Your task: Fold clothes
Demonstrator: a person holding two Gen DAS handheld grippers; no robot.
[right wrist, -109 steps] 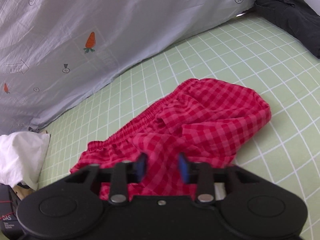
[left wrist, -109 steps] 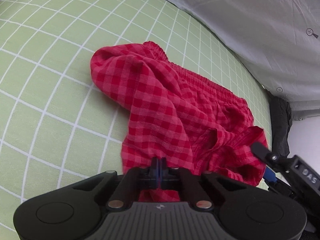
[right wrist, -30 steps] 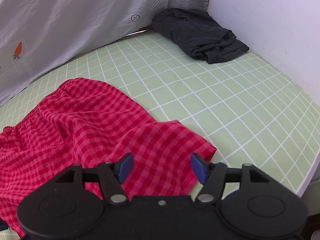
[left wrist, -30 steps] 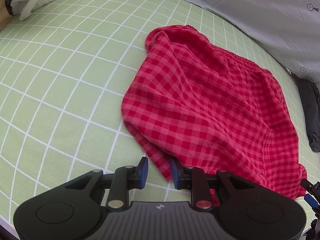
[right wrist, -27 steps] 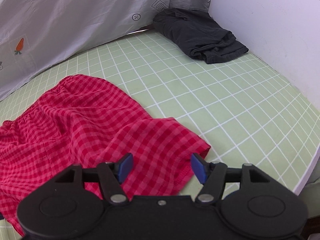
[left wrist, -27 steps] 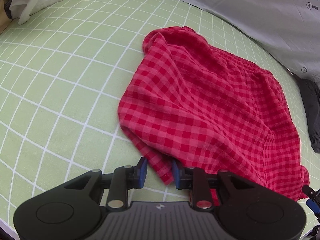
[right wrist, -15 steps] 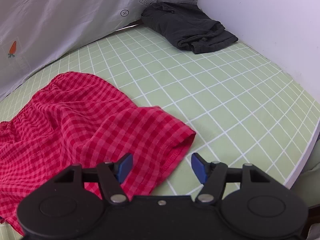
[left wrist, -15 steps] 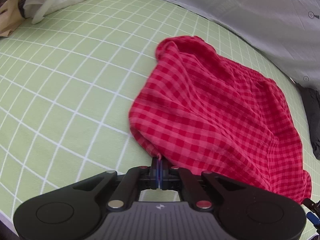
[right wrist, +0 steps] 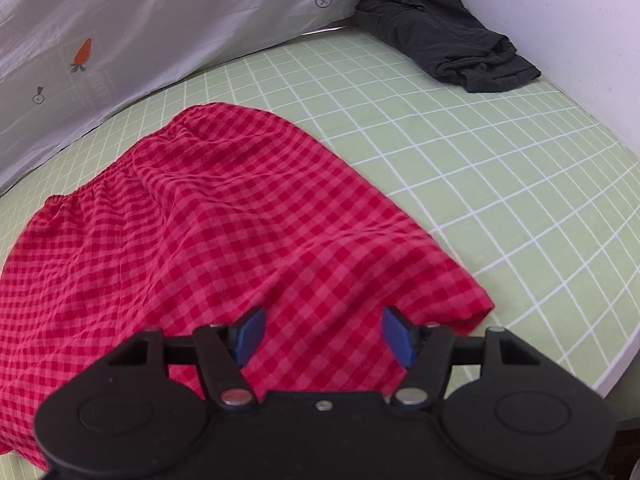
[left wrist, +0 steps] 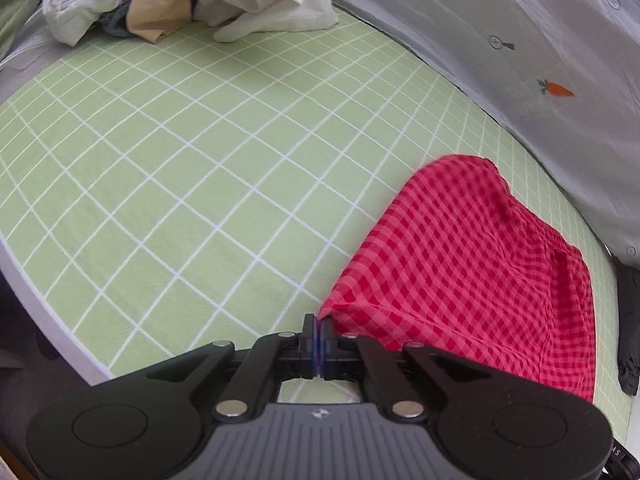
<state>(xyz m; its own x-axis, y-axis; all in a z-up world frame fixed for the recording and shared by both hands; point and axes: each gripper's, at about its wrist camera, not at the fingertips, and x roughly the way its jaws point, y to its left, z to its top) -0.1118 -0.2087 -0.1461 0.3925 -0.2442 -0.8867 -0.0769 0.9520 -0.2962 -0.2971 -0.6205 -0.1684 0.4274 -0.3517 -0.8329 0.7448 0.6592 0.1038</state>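
Note:
Red checked shorts (left wrist: 472,264) lie spread on the green grid sheet (left wrist: 180,184), elastic waistband toward the grey curtain. My left gripper (left wrist: 319,330) is shut on the near left hem corner of the shorts, at the front edge of the bed. In the right wrist view the shorts (right wrist: 208,220) fill the left and middle. My right gripper (right wrist: 323,338) is open, its blue pads (right wrist: 249,334) on either side of the near right leg hem, just above the cloth.
A pile of white and tan clothes (left wrist: 180,4) sits at the far left corner. Dark folded clothes (right wrist: 448,36) lie at the far right by the white wall. A grey curtain with carrot prints (right wrist: 160,32) runs along the back. The bed's front edge (right wrist: 600,364) is near.
My left gripper closed on the shorts' left hem corner and pulled it toward the front left. My right gripper stayed open and moved back over the right leg hem.

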